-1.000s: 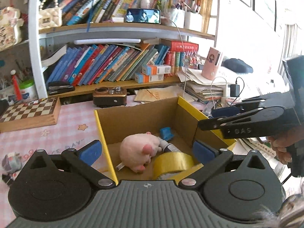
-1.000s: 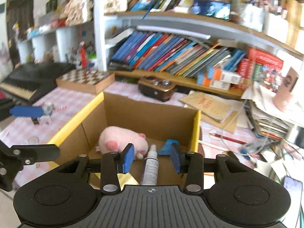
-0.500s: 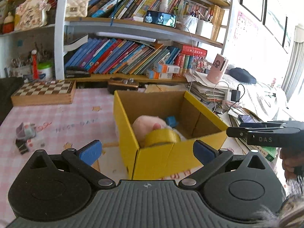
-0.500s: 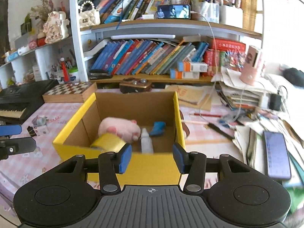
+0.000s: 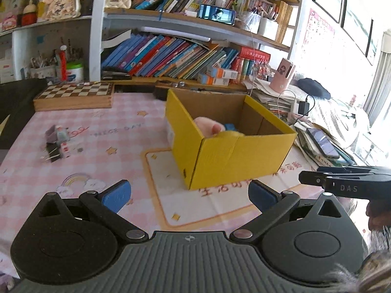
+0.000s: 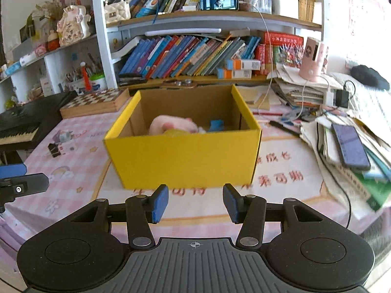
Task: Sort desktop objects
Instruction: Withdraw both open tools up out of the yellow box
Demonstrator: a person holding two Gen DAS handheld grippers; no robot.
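A yellow cardboard box (image 5: 234,156) (image 6: 185,156) stands open on the pink checked tablecloth. Inside lie a pink plush toy (image 5: 207,127) (image 6: 168,123), a small blue item (image 6: 216,124) and a yellow tape roll (image 5: 229,134), mostly hidden by the near wall. My left gripper (image 5: 188,195) is open and hangs in front of the box's left corner with nothing between its fingers. My right gripper (image 6: 195,202) sits before the box's front wall; its jaws are opening, with nothing between them. A few small toy items (image 5: 57,141) (image 6: 61,141) lie left of the box.
A chessboard box (image 5: 73,95) rests at the back left, a keyboard (image 6: 19,127) at the far left. Stacked papers and books with a phone (image 6: 349,146) on top and charger cables crowd the right. Bookshelves (image 6: 195,56) rise behind the box.
Both grippers have drawn back from over the box, which now stands farther off. The right gripper's jaws have spread wider. The box's contents have not moved.
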